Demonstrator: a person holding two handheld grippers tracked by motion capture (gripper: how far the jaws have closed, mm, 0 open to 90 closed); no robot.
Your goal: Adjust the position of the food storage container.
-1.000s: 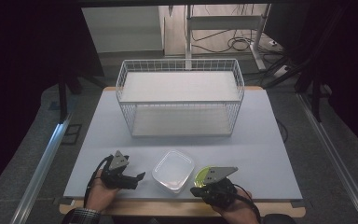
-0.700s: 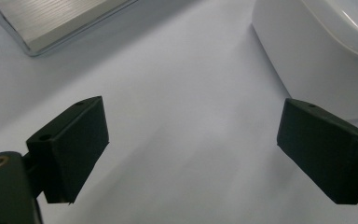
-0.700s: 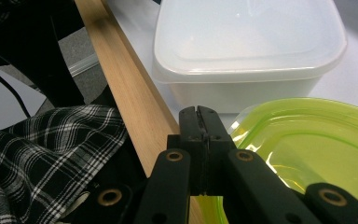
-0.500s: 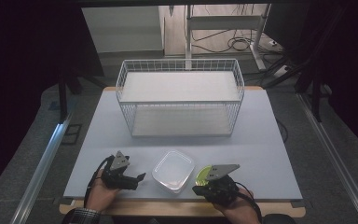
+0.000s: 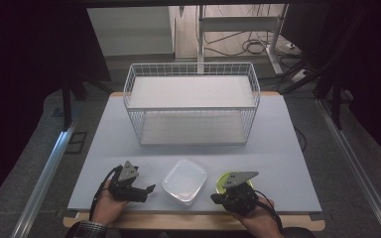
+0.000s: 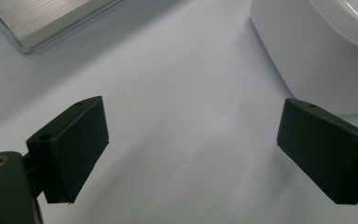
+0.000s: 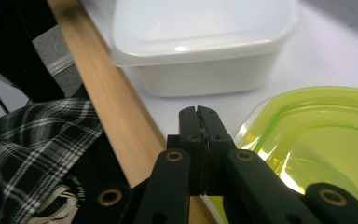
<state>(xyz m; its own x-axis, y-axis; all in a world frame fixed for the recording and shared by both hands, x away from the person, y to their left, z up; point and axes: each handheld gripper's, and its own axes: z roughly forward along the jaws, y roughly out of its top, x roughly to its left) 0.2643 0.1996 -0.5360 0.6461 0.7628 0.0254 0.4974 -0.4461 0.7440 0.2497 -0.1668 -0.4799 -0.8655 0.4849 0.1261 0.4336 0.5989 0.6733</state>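
A clear plastic container sits open near the table's front edge. Its wall fills the upper right of the left gripper view and the top of the right gripper view. My left gripper lies left of it, pointing at it, jaws wide open over bare table. A lime-green lid lies flat to the container's right. My right gripper rests at the lid's near-left edge. Its jaws are shut, the lid just beside and under them, and I see nothing held between them.
A white wire basket stands at the middle back of the pale table. The table's wooden front edge runs close by the right gripper, with a plaid sleeve beyond it. A shiny metal-edged corner lies ahead of the left gripper.
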